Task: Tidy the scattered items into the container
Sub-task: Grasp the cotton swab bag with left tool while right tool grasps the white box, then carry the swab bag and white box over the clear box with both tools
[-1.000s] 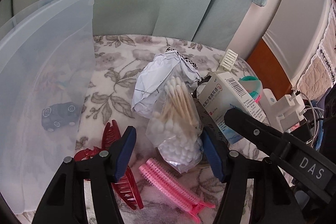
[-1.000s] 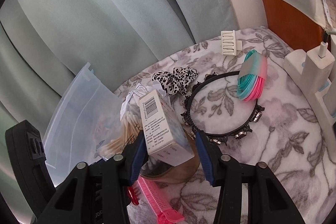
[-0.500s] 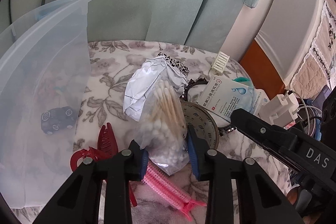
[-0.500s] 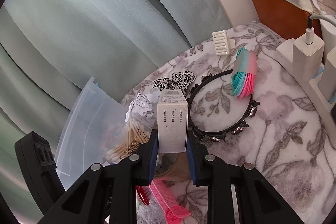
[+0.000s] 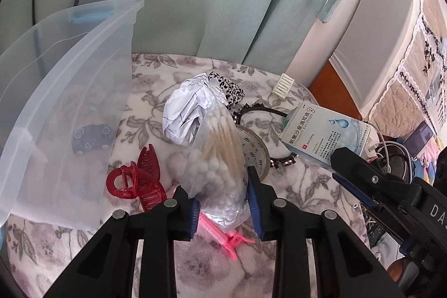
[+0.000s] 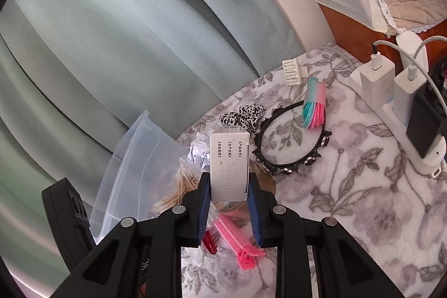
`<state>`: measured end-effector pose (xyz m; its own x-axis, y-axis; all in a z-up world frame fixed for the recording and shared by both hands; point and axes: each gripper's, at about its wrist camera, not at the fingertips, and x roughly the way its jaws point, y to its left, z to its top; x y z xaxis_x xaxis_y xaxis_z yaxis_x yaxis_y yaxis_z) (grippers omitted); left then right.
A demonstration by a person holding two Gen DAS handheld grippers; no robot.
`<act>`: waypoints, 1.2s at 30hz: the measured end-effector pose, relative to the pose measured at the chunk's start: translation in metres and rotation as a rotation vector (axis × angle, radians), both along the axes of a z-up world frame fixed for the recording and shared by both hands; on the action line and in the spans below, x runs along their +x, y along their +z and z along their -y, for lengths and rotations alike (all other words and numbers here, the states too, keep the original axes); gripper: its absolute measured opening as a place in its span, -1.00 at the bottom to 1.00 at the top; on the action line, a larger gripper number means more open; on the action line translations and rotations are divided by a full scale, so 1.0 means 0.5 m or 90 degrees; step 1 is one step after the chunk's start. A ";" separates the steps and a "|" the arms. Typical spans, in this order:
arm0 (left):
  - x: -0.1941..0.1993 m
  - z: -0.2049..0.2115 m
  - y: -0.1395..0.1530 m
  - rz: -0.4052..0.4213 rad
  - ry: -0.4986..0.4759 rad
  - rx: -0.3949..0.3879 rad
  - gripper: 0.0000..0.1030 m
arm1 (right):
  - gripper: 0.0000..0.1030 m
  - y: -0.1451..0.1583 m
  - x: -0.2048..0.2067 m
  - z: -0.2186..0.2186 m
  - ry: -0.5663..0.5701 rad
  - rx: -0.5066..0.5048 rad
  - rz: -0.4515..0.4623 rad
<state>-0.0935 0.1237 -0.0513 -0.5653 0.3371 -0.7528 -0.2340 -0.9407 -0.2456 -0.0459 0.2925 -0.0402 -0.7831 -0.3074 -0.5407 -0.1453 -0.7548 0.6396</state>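
Left gripper (image 5: 223,197): jaws have just been closing and now pinch the bag of cotton swabs (image 5: 218,166) between the blue pads, the bag lifted clear of the floral cloth (image 5: 293,186) and standing upright in the grip.

Right gripper (image 6: 227,203): jaws have likewise just been closing and now clamp the ear-drops box (image 6: 229,164) by its two long sides, one end facing the camera. In the left wrist view the same box (image 5: 321,133) sits at 3 o'clock from the swabs, held aloft.

The clear plastic container (image 5: 64,108) stands at 9 o'clock in the left wrist view, tilted, with a small dark toy car (image 5: 90,138) inside it (seen through the wall).

Items on the cloth:
- red claw clip (image 5: 137,180), at 8 o'clock from the swabs, just beside the container wall;
- pink hair clip (image 5: 223,238), directly under the bag;
- crumpled white paper (image 5: 187,113), at 12 o'clock behind the bag;
- leopard-print scrunchie (image 6: 243,116), beyond the paper;
- black jewelled headband (image 6: 290,147), at 2 o'clock from the box;
- teal-and-pink hair ties (image 6: 314,108), resting on the headband's far arc;
- cream comb piece (image 6: 293,71), at 12 o'clock from the ties, near the curtain.

A white power strip (image 6: 402,124) with chargers runs along the 3 o'clock edge.
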 end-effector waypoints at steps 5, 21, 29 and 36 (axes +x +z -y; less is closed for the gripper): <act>0.038 0.010 0.037 -0.020 -0.001 0.011 -0.39 | -0.47 0.029 0.041 0.005 -0.013 -0.005 -0.015; 0.129 0.068 0.161 -0.102 0.011 0.051 -0.39 | -0.47 0.151 0.130 0.058 -0.012 0.022 -0.090; 0.148 0.115 0.194 -0.129 0.026 0.085 -0.39 | -0.47 0.192 0.156 0.100 0.003 0.046 -0.108; 0.160 0.159 0.209 -0.146 0.042 0.111 -0.39 | -0.47 0.213 0.165 0.132 0.014 0.064 -0.114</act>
